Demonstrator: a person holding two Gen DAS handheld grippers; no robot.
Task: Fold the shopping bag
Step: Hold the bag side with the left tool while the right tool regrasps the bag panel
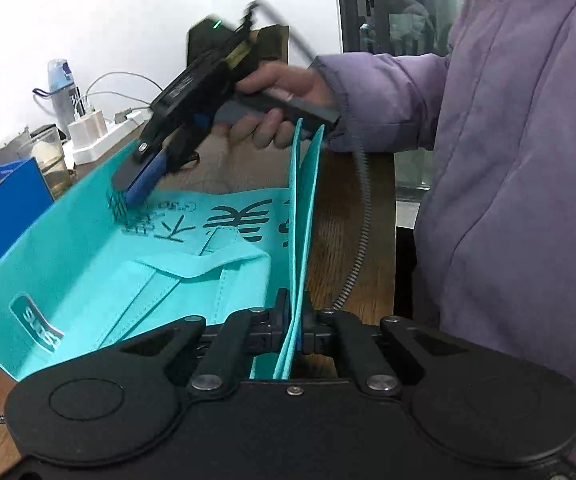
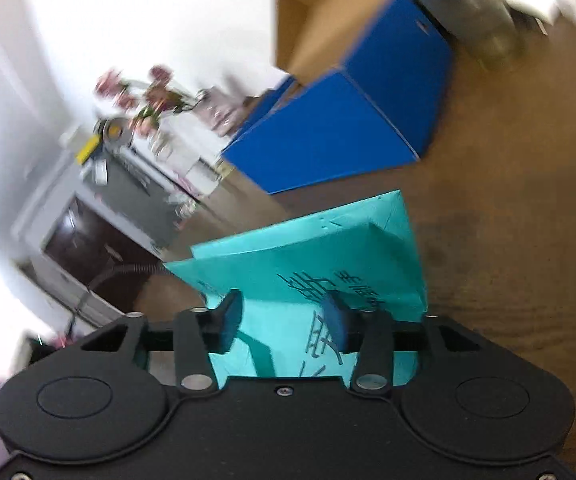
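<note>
- Left wrist view: the left gripper (image 1: 292,326) is clamping its fingers (image 1: 282,312) on a thin double-layered edge of the shopping bag (image 1: 88,248); the two teal layers are standing upright between the pads and running away from the camera.
- Left wrist view: the rest of the shopping bag is lying spread on the wooden desk (image 1: 339,208), printed side up, with dark characters across the middle and a teal handle (image 1: 208,266) lying flat on the panel.
- Left wrist view: the right gripper (image 1: 132,192) is pointing down at the far left part of the bag, with its blue-padded tip touching the fabric. From this angle the gap between its fingers cannot be judged.
- Left wrist view: a hand (image 1: 280,100) in a lilac sleeve (image 1: 379,100) is holding the right gripper's handle. A coiled cable (image 1: 361,220) is hanging along the desk edge.
- Left wrist view: at the back of the desk, a water bottle (image 1: 62,92), a white power strip (image 1: 104,136) and a clear cup (image 1: 48,160) are standing near a blue box (image 1: 4,208).
- Right wrist view: the right gripper (image 2: 284,322) is holding its fingers (image 2: 335,320) apart, released, with teal bag fabric (image 2: 307,256) lying between and below them; nothing is pinched.
- Right wrist view: a folded corner of the bag is rising ahead of the fingers, showing dark print. The blue box (image 2: 327,140) is sitting on the desk (image 2: 507,220) beyond it. The picture is motion-blurred.
</note>
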